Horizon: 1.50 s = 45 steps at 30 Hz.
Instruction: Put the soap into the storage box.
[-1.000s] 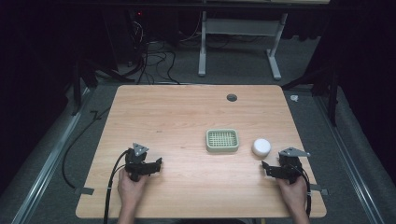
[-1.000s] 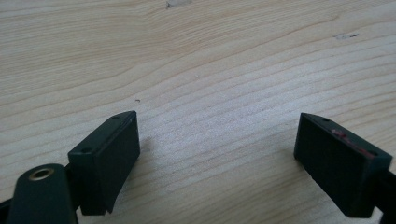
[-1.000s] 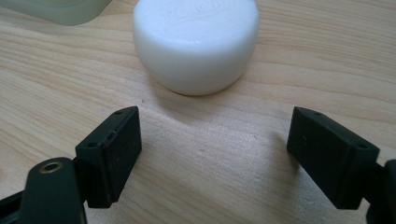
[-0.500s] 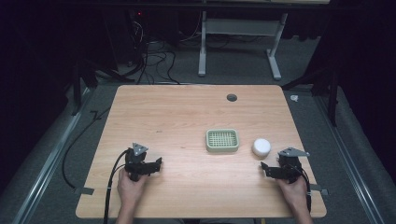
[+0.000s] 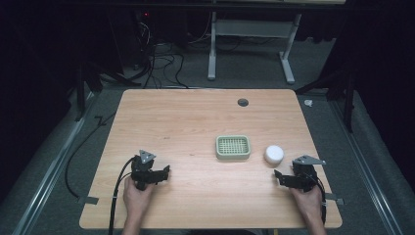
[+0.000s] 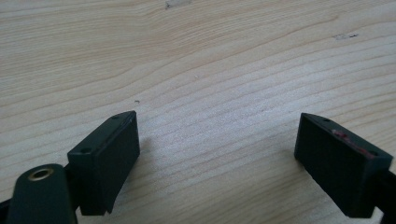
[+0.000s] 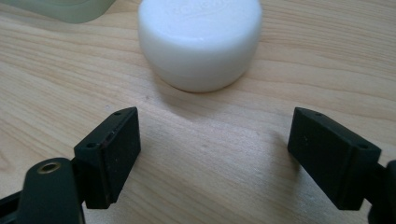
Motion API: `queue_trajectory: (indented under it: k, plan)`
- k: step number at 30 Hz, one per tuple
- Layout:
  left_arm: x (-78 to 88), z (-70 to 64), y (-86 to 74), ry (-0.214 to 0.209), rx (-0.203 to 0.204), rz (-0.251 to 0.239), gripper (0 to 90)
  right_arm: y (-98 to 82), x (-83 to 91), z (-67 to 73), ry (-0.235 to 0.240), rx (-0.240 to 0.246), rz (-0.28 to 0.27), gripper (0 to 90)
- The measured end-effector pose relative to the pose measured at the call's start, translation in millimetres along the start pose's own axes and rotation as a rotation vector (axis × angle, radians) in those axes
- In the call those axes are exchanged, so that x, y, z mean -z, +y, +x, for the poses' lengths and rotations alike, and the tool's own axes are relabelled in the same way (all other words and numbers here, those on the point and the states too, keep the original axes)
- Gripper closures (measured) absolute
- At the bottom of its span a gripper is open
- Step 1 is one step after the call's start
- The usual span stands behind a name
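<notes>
High view: a light wood-grain tabletop (image 5: pixel 195 122) stands in a dark room, cables on the grey floor (image 5: pixel 166 63) behind it. Right of centre lies a green slotted tray (image 5: pixel 233 147), long axis across the tabletop, a white round jar (image 5: pixel 274 153) just beside it. Left claw (image 5: pixel 165 172) and right claw (image 5: pixel 278 177) rest near the front edge, jaws spread, empty.

Both hands low in the high view — the left hand (image 5: pixel 136 196) at lower left holds the left gripper (image 5: pixel 155 175), the right hand (image 5: pixel 308 200) at lower right holds the right gripper (image 5: pixel 286 179). Each gripper's jaws stand wide apart, nothing between them — both hover low.
</notes>
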<state>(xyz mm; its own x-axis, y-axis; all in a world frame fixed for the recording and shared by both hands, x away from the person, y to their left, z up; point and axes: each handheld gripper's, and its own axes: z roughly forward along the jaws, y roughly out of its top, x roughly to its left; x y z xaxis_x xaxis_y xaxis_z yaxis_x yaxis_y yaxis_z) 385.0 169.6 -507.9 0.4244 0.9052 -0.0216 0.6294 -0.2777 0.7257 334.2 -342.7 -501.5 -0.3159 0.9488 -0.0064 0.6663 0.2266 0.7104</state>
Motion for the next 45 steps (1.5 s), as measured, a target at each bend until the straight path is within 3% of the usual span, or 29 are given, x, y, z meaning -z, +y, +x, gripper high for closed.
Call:
queue_trajectory:
  k: [4,16,27,45]
  plan:
    - [0.0,0.0,0.0,0.000,0.000,0.000,14.6,-1.2,4.0,-1.3,-0.003,-0.028,-0.018,18.1]
    - [-0.1,-0.2,0.0,0.001,0.003,-0.002,14.6,-3.5,22.7,7.5,0.000,-0.038,-0.097,17.2]
    - [0.0,-0.3,0.1,0.001,0.003,0.001,14.6,3.4,18.9,12.8,0.000,-0.049,-0.106,15.7]
    - [0.0,-0.2,0.1,0.002,0.001,0.001,14.6,35.3,2.2,16.5,-0.008,-0.061,-0.113,14.6]
